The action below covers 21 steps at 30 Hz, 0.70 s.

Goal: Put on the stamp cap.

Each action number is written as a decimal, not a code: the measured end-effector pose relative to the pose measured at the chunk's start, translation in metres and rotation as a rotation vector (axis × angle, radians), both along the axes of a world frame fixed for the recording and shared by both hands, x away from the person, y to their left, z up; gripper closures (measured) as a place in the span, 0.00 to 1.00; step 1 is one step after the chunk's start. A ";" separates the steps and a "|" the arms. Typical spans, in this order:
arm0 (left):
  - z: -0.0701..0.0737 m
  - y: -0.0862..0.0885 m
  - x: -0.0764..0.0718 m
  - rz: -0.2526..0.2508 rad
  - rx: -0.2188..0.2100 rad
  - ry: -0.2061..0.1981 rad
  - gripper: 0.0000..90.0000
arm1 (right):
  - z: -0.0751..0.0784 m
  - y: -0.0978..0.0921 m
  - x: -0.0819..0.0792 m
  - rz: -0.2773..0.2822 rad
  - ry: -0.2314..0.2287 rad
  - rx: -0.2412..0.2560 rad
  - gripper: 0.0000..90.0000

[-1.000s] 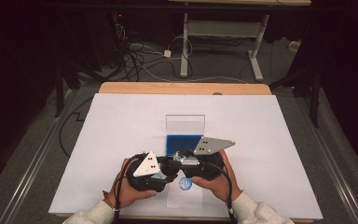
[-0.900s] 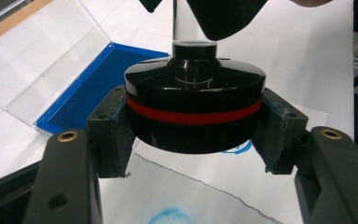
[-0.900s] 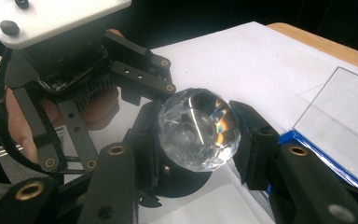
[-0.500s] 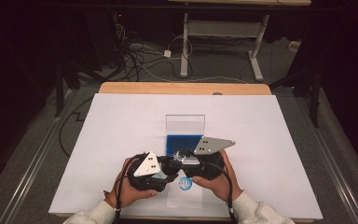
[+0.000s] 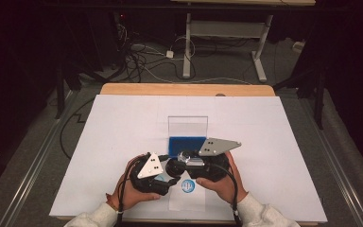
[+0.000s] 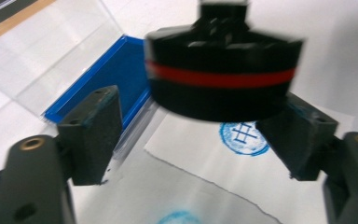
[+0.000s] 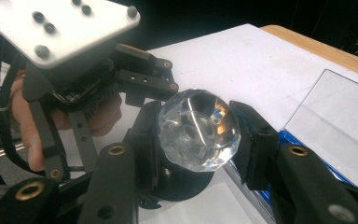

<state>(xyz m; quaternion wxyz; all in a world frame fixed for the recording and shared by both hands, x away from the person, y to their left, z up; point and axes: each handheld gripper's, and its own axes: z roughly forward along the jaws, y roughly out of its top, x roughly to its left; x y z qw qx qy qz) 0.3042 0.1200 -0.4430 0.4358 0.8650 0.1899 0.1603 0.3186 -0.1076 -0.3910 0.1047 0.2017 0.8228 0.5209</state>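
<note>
Stamp (image 7: pixel 198 130) sits clamped in the right gripper (image 7: pixel 200 135): we see its faceted clear knob pinched between the two black fingers (image 7: pixel 254 140), one on each side. We read this grip as a way to keep the stamp upright, base down, so the face can meet ink or paper squarely.

From the left gripper view the stamp's black base with its red band (image 6: pixel 221 77) hangs above the paper (image 6: pixel 242 182), between the left gripper's (image 6: pixel 200 135) own fingers (image 6: pixel 93 133) but not touched by them. Those fingers stand well apart, with gaps on both sides of the base. We judge the left gripper is positioned to steady or take over the stamp (a guess, nothing closes yet).

Ink pad (image 5: pixel 185 145), blue, lies on the table (image 5: pixel 123 123) just beyond the grippers, its clear lid (image 5: pixel 187 126) standing open at the far edge. That keeps the ink surface free and near to hand.

Paper lies at the near edge of the table, under both grippers, so a print can be made with a short drop.

Counts, as far as we can see:
- stamps: one
- ink pads: one, with one lid
- paper sheets: one
- blue round prints: one sharp (image 6: pixel 244 138) below the base, plus a second at the bottom of the left gripper view (image 6: pixel 179 217) (blurred, cut off).
</note>
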 end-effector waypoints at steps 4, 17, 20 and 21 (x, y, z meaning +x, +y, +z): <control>-0.001 0.000 0.000 0.002 0.001 -0.007 0.21 | 0.003 -0.002 0.000 0.000 -0.008 0.004 0.64; -0.001 0.011 0.000 0.007 0.016 -0.022 0.18 | 0.012 -0.013 0.000 -0.017 -0.037 0.007 0.64; -0.001 0.017 -0.001 0.020 0.023 -0.032 0.18 | 0.014 -0.016 -0.001 -0.020 -0.051 0.000 0.64; 0.000 0.020 -0.001 0.022 0.020 -0.032 0.18 | 0.015 -0.017 -0.001 -0.020 -0.052 0.001 0.64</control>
